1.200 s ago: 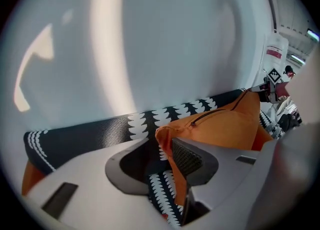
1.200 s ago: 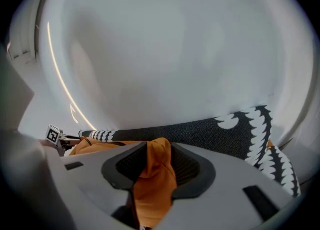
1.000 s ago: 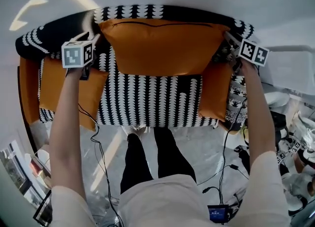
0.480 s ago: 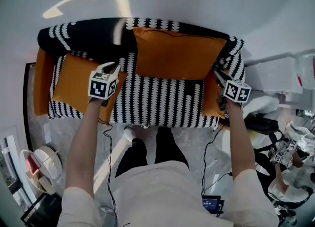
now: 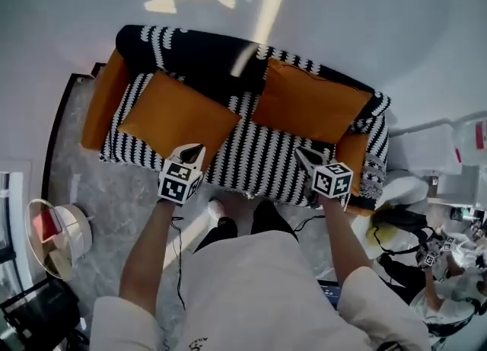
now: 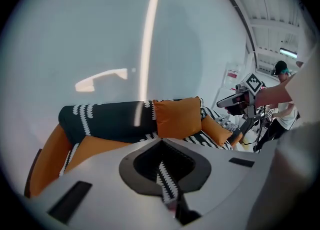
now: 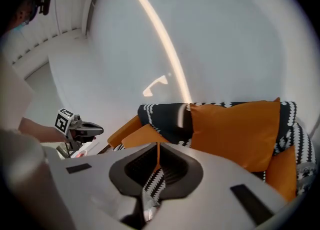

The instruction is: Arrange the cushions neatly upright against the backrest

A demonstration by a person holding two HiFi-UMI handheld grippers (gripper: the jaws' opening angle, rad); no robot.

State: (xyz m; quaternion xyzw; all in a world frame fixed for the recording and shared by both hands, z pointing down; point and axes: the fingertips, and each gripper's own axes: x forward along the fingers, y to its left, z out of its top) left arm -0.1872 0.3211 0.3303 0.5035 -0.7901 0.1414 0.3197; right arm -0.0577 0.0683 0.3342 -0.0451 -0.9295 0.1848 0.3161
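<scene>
Head view, near to far. Closest in: pale shirt and two bare forearms, cut off at the bottom edge. Next up, left gripper and right gripper, hard grey plastic with marker cubes, hovering over the front edge of the sofa. Both clenched tight, having just been closing, nothing pinched between the jaws. Only a sliver of zigzag fabric showing past them in the left gripper view and right gripper view.

Then the seat: soft black-and-white upholstery, rows of scalloped stripes. On it, first cushion, big, square, smooth orange, lying down toward the left end rather than upright. Further back, second cushion, same orange, propped upright against the dark backrest. Third cushion, smaller, wedged at the right end just beside the right gripper's cube, lower part hard to make out. Orange slab at the far left end: arm or cushion, hard to say. Behind it all, glossy pale wall with streaky light reflections.
</scene>
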